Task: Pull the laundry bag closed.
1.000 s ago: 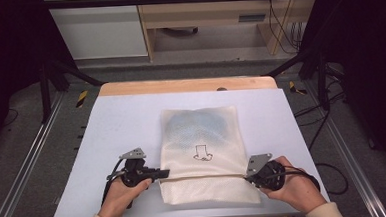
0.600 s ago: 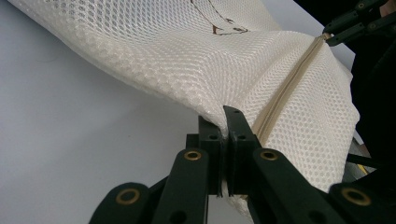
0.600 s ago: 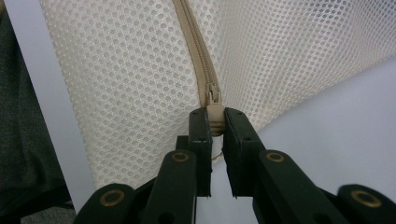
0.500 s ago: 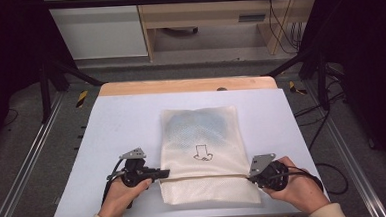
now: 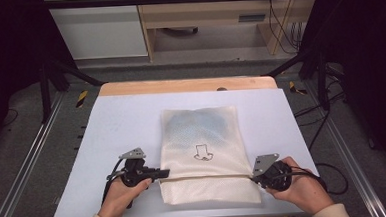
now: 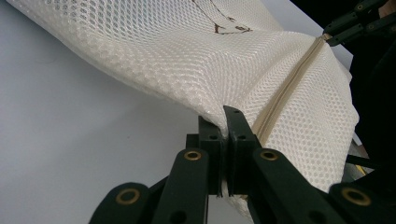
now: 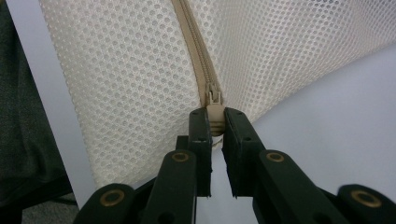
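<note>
1. The table (image 5: 107, 143) has a pale blue-white top with a wooden strip along its far edge. It occupies the centre of the high view; dark floor and metal rails border it at left and right.
2. The table surface is bare at the left, at the right and above the mesh bag (image 5: 202, 138), which gives open room on three sides. The bag's bottom edge lies near the table's lower edge.
3. The mesh bag lies in the centre of the high view. It is cream-white, rectangular, with its long axis running from the top to the bottom of the frame.
4. A small dark outline drawing (image 5: 202, 152) marks the middle of the bag. A bluish patch shows through the mesh in its upper part.
5. A beige zipper (image 5: 209, 177) crosses the lower part of the bag from left to right.
6. The left gripper (image 6: 225, 122), at lower left in the high view, has its jaws clamped on the bag's mesh at the left end of the zipper line.
7. The right gripper (image 7: 215, 122), at lower right in the high view, has its jaws pinched on the zipper pull (image 7: 214, 114).
8. The fabric is lifted slightly and pulled taut between the two grippers.
</note>
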`<move>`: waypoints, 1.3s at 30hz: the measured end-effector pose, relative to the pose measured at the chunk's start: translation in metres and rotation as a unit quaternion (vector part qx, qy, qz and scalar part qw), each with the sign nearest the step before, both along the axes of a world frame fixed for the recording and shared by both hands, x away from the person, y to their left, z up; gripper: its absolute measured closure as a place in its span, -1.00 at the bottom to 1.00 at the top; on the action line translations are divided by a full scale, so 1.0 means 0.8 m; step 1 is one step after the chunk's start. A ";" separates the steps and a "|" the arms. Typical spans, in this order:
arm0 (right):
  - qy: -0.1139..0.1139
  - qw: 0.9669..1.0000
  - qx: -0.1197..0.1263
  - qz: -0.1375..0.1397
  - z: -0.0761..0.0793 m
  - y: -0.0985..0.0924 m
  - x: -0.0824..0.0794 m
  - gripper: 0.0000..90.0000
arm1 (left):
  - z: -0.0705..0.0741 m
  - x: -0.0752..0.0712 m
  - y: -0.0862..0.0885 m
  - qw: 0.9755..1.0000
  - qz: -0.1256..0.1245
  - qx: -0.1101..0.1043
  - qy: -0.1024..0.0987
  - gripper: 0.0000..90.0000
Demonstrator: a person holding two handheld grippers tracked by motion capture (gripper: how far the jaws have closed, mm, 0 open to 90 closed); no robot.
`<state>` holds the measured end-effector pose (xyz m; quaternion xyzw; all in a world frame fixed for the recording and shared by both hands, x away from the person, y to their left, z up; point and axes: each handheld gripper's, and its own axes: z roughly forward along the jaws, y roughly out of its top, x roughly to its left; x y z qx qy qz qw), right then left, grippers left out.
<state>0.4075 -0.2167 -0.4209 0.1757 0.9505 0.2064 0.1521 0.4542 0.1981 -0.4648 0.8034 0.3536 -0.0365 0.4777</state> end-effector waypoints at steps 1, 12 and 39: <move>0.000 1.000 0.001 -0.001 0.000 -0.001 0.000 0.82 | 0.000 0.000 0.000 1.000 0.000 -0.001 0.000 0.94; -0.001 1.000 0.003 -0.003 -0.001 -0.004 0.000 0.82 | 0.001 0.000 0.001 1.000 -0.001 -0.002 0.000 0.94; 0.003 1.000 0.002 -0.008 -0.008 -0.012 0.000 0.82 | 0.002 0.000 0.001 1.000 -0.001 -0.005 0.000 0.93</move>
